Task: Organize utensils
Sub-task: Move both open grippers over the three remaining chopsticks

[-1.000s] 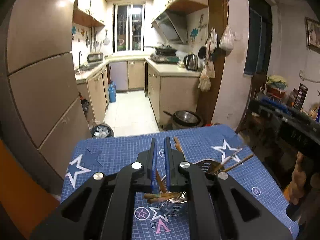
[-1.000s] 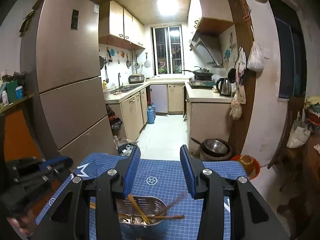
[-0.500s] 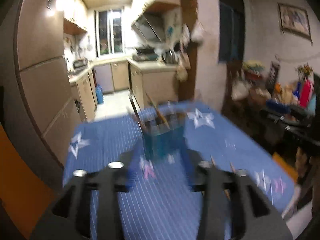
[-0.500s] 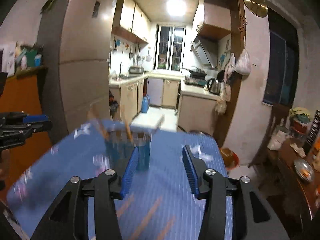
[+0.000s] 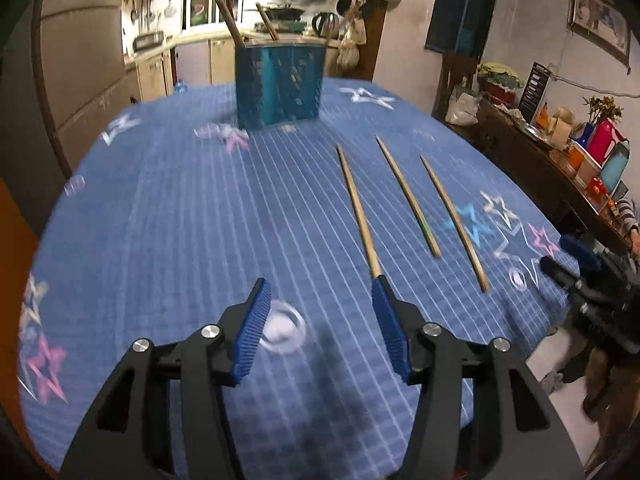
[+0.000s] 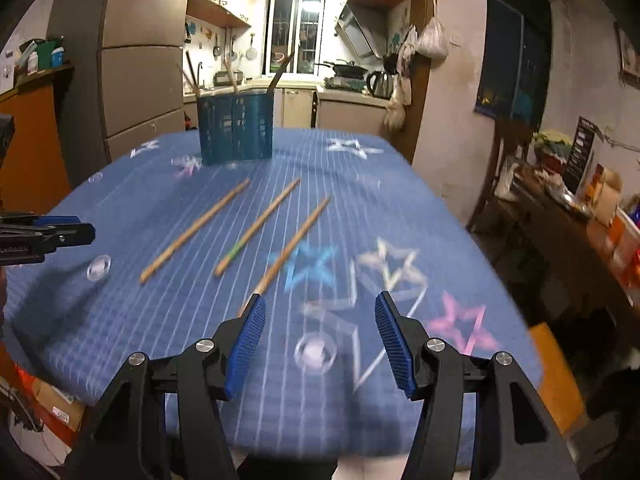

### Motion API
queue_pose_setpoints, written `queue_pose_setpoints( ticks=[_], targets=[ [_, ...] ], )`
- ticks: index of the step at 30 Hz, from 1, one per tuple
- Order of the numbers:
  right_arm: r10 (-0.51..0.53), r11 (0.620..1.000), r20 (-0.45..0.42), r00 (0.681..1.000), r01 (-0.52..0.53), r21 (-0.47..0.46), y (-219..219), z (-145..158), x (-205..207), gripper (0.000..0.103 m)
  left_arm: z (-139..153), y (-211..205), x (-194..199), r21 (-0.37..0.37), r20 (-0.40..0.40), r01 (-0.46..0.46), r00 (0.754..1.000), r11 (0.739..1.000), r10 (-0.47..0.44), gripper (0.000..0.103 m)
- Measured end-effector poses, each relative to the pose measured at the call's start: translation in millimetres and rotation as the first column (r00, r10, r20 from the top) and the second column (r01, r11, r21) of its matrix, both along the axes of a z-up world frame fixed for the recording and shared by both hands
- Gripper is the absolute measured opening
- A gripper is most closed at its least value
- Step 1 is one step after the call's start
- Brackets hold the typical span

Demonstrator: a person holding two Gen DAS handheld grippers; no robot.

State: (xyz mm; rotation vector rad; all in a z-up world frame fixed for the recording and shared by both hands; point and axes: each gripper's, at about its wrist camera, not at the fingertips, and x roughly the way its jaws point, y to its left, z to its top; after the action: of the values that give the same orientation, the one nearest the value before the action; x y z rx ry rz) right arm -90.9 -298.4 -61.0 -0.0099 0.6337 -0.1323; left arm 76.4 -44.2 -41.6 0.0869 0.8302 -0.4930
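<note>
A metal utensil holder with several chopsticks standing in it sits at the far end of the blue star-patterned table; it also shows in the right wrist view. Three wooden chopsticks lie side by side on the cloth: left, middle, right. They also show in the right wrist view: left, middle, right. My left gripper is open and empty, low over the near table edge. My right gripper is open and empty, near the right chopstick's end.
A dark sideboard with jars and bottles runs along the right wall. The kitchen lies beyond the table's far end. The right gripper shows at the right edge of the left wrist view, the left one at the left edge of the right view.
Both grippers pulled back from above the utensil holder to the near end of the table. The left gripper, shut a second ago, is open now. Three chopsticks have come into view on the cloth.
</note>
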Motion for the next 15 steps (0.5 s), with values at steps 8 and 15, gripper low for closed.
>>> queue_pose_setpoints(
  ticks=[8, 15],
  targets=[
    [0.02, 0.998, 0.056, 0.998, -0.024, 0.059, 27.9, -17.9, -11.5, 0.059, -25.7, -21.0, -23.4, 0.09, 0.085, -0.045, 0.996, 0.995, 0.037, 0.052],
    [0.033, 0.997, 0.057, 0.998, -0.037, 0.063, 34.8, -17.2, -6.6, 0.059, -23.8, -15.1, -30.5, 0.072, 0.135, -0.065, 0.989, 0.995, 0.055, 0.052]
  ],
)
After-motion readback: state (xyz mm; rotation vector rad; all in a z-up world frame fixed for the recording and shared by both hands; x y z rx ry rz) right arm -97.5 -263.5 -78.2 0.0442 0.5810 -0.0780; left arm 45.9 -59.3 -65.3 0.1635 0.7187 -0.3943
